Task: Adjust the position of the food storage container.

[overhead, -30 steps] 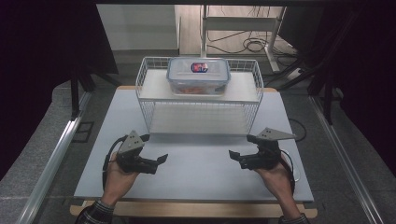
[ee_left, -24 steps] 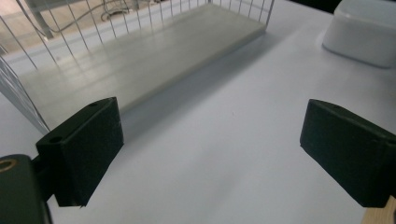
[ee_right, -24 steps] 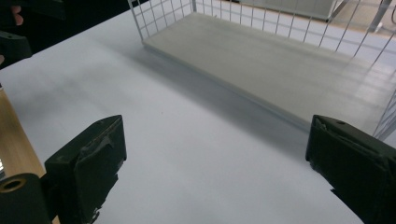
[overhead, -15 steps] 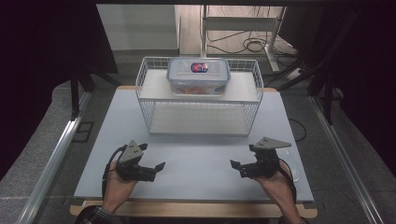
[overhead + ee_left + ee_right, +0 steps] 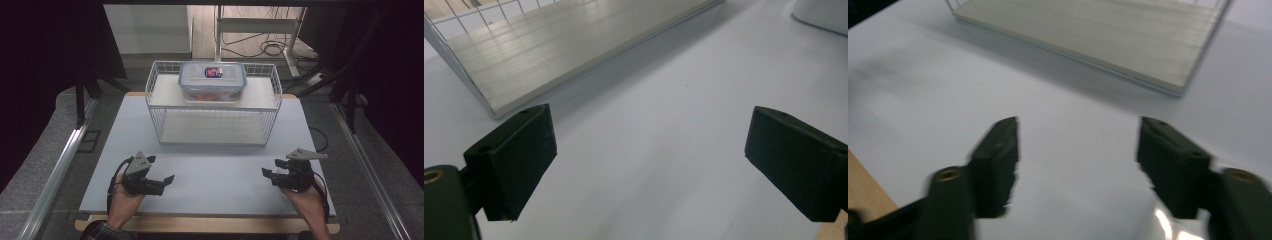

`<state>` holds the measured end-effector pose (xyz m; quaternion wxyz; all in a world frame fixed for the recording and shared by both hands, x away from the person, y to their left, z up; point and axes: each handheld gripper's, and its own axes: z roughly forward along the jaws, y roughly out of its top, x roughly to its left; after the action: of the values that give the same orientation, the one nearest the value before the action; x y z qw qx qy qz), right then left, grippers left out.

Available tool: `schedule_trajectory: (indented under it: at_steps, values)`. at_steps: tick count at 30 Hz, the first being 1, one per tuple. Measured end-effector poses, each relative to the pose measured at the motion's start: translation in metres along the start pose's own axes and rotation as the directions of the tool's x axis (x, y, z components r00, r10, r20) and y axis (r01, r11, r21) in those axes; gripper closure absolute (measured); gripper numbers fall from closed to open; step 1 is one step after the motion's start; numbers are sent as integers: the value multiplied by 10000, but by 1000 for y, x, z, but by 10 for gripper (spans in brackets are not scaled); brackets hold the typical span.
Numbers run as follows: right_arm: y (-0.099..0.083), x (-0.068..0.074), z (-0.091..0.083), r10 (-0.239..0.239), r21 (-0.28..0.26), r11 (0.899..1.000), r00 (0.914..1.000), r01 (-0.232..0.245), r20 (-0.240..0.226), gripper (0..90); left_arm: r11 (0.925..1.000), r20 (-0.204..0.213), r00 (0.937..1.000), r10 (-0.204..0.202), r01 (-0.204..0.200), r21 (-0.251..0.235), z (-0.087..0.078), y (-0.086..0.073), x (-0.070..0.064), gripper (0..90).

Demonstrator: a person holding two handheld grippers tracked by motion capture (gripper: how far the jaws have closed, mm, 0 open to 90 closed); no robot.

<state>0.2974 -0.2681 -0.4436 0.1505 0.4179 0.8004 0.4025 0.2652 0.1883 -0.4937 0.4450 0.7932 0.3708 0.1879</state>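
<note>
A white wire rack (image 5: 212, 112) with two shelves stands at the middle back of the table. On its top shelf rests a clear lidded food container (image 5: 212, 81) with a label on the lid and reddish contents. My left gripper (image 5: 167, 180) hovers low near the front left, jaws pointing right, open and empty. My right gripper (image 5: 270, 170) sits near the front right, jaws pointing left, also open and empty. In the left gripper view the left gripper (image 5: 651, 160) faces the rack's lower shelf (image 5: 549, 45). The right gripper (image 5: 1080, 150) looks at the same shelf (image 5: 1098, 30).
A pale grey mat (image 5: 215, 170) covers the table, with a wooden edge (image 5: 210, 225) along the front. Bare mat lies between the two grippers and in front of the rack. Dark curtains, a metal rail (image 5: 60, 165) and floor cables (image 5: 272, 47) surround the table.
Both hands have drawn the grippers back toward the front edge of the table. Both stay open. The rack and container have not moved.
</note>
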Motion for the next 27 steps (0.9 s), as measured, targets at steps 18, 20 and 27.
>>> schedule_trajectory:
  at_steps: [18, 20, 27]
  values:
    - [-44, -66, -63, 1332, -279, 9911, 9554, -1305, 2634, 894, 9997, 344, 9993, -129, 122, 195, 4, -1, 1, 61]
    - [-47, -70, -67, 1428, -321, 9897, 9455, -1395, 2926, 894, 9997, 371, 9992, -162, 155, 211, 4, -1, 2, 61]
    - [-62, -86, -69, 1835, -85, 9811, 9162, -1932, 3562, 894, 9994, 454, 9988, -183, 169, 304, 6, -2, 1, 61]
